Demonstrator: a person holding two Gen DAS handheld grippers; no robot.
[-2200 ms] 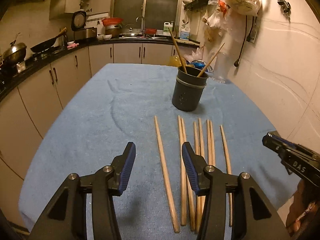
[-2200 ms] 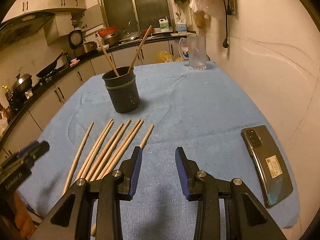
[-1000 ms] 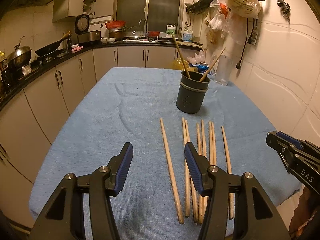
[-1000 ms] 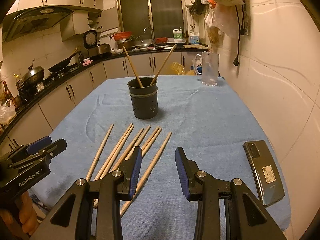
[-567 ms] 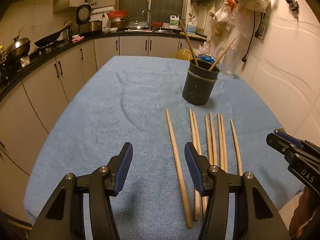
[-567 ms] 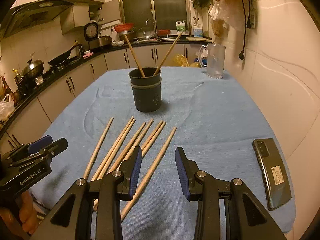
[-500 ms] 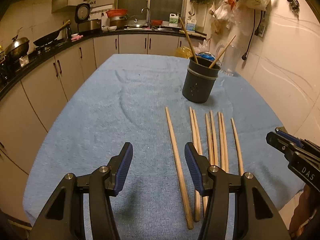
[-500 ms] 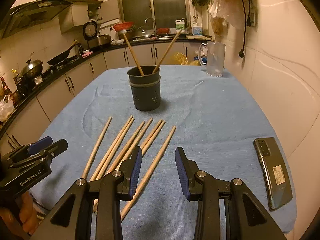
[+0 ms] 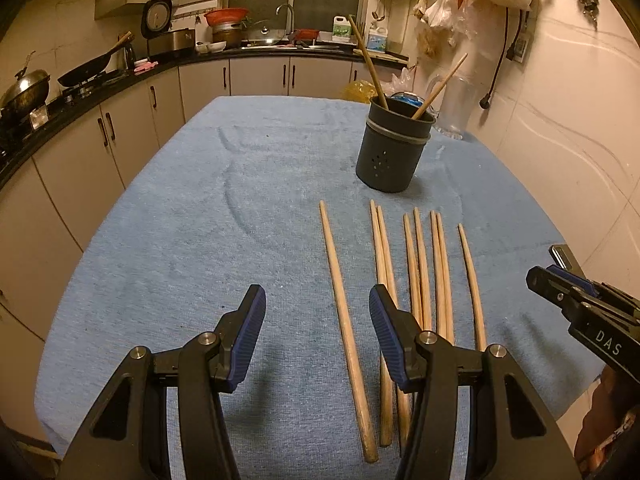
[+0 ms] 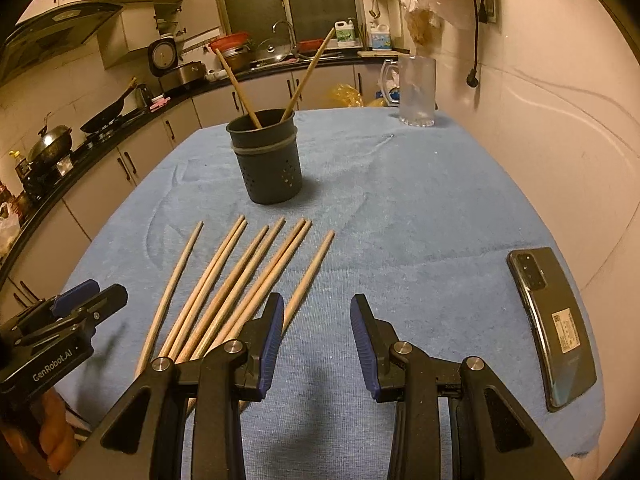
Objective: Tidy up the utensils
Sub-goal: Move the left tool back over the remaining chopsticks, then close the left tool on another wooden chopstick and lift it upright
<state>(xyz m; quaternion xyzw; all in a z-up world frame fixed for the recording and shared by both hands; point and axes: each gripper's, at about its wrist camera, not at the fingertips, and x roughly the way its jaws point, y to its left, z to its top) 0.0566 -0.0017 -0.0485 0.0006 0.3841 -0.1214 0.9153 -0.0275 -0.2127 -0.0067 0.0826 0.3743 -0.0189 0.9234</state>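
Your left gripper (image 9: pixel 317 344) sits at the bottom centre of the left wrist view, jaws apart with nothing between them; the bare blue cloth (image 9: pixel 200 240) shows through the gap. Just right of it, 8 loose chopsticks (image 9: pixel 420 264) lie side by side on the cloth, running from mid-frame toward the lower edge, with 1 single chopstick (image 9: pixel 340 292) set a little apart on the left of the row. The dark utensil holder (image 9: pixel 390 156) stands upright above them, right of centre, with 2 chopsticks leaning inside. Your right gripper (image 10: pixel 317 346), bottom centre of its own view, is also parted and empty. A phone (image 10: pixel 554 328) lies at the right edge.
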